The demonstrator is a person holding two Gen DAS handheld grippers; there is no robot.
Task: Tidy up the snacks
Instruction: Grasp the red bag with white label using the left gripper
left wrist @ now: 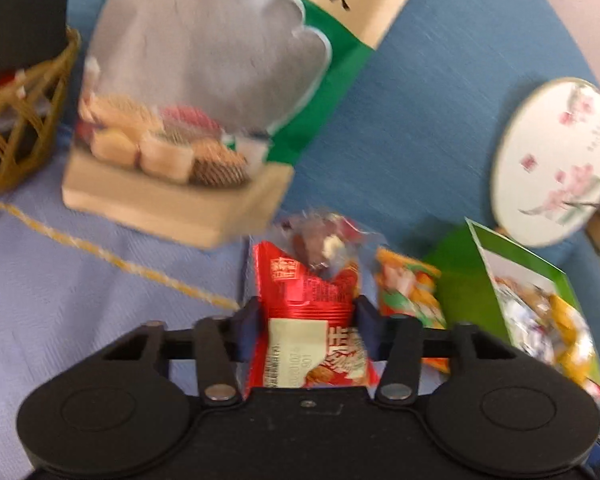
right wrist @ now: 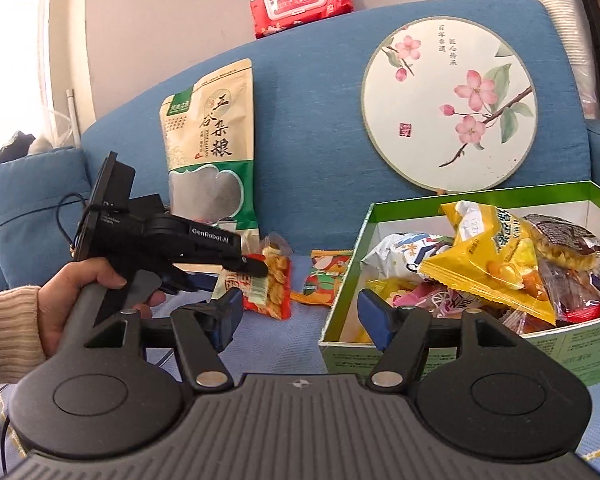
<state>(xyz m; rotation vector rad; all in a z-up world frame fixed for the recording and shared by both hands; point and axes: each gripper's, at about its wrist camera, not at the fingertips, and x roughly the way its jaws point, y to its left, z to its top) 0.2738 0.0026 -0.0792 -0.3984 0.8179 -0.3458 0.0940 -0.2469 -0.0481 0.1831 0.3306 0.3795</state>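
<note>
While the left claw (left wrist: 307, 322) is clenched on a red packet (left wrist: 314, 292), with a blue pad pressed to each side of it, the packet is seen lying low on the sofa seat (left wrist: 80, 300) and does not look lifted yet. In the right wrist view the same claw is shown reaching in from the left, gripped by a hand (right wrist: 80, 296) in a knitted sleeve, its tips on the red packet just in front of the tall grain bag (right wrist: 212, 152). An orange packet (left wrist: 410, 288) is left loose just beside the red one, between it and the green box (right wrist: 452, 344).

The right claw (right wrist: 300, 316) is released, its jaws spread wide with nothing between them, and it is held near the front corner of the box.

The box is already well filled: a yellow packet (right wrist: 496, 264), a white-and-blue one and several dark and red ones are piled inside. The task is judged mostly done. What appears left is the red packet now gripped, the orange packet, and perhaps the grain bag leaning on the sofa back by the round fan (right wrist: 448, 108). A wicker basket (left wrist: 24, 120) with dark contents is visible at the far left; whether it needs sorting cannot be told.
</note>
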